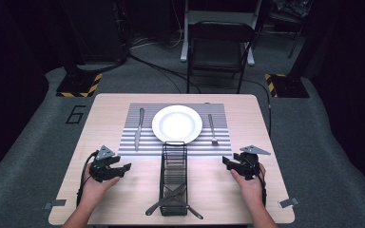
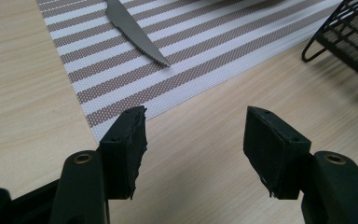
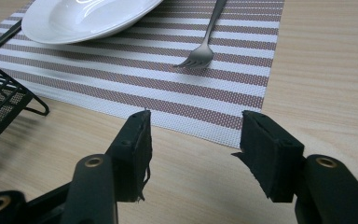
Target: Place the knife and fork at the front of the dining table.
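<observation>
Both grippers idle over bare table, nothing held. My left gripper (image 1: 123,167) has its jaws spread wide, pads (image 2: 129,140) hovering just short of the near corner of the white-and-brown striped woven placemat (image 2: 205,51). Right gripper (image 1: 226,163) same story: jaws wide, empty, pads (image 3: 265,144) near the mat's other near corner.

Nearest things to each: the serrated stainless steel table knife (image 1: 139,129) lies flat on the mat left of the white round ceramic plate (image 1: 177,123), blade tip towards my left gripper (image 2: 137,35). The stainless steel fork (image 1: 212,129) lies right of the plate, tines nearest my right gripper (image 3: 196,57).

Handling guess: both are stiff, light, thin and slick metal, lying flush on the weave, so there is little height to bite on. I'd pinch across the handle's narrow width, jaws narrowed first, coming straight down. Avoid the blade edge and tines; they'd likely skid or pivot. The mat may drag with them.

The black wire-mesh cutlery basket (image 1: 173,178) sits between the grippers, with more cutlery (image 1: 171,202) crossed at its near end. The plate is fragile; keep clear of its rim.
</observation>
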Tool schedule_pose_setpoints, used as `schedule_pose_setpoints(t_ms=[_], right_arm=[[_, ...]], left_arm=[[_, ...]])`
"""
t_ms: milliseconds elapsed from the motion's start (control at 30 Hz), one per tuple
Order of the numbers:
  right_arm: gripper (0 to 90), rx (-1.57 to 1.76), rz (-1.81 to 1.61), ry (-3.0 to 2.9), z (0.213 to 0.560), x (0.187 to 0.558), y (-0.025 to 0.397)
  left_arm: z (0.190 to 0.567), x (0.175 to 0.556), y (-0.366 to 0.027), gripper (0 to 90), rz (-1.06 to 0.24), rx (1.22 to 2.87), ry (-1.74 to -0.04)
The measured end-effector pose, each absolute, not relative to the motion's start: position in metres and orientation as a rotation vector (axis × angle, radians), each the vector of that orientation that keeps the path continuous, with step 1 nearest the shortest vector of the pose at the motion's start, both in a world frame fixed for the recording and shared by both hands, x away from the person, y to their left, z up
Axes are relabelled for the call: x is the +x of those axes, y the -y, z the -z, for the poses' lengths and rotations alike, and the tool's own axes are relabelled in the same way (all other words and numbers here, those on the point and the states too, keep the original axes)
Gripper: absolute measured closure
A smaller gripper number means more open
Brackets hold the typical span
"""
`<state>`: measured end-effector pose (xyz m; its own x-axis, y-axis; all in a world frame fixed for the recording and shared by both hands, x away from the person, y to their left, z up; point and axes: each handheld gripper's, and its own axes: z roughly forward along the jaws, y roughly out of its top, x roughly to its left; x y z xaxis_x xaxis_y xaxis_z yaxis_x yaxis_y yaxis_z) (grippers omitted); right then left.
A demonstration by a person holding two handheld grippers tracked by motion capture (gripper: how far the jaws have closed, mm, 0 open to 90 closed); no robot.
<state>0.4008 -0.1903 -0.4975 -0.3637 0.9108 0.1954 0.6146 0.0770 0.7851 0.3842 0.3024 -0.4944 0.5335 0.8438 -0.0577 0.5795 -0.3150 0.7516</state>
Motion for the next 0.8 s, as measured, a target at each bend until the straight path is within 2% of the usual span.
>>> schedule_pose_setpoints(t_ms=[533, 800], right_arm=[[43.0, 1.485, -1.160, -2.048, 0.503, 0.402, 0.187], [42.4, 1.457, -1.136, -2.077, 0.507, 0.404, 0.184]], left_arm=[[0.521, 0.385, -0.312, 39.3, -0.481, 2.017, -1.196], [0.522, 0.386, -0.316, 38.1, -0.502, 2.010, -1.210]])
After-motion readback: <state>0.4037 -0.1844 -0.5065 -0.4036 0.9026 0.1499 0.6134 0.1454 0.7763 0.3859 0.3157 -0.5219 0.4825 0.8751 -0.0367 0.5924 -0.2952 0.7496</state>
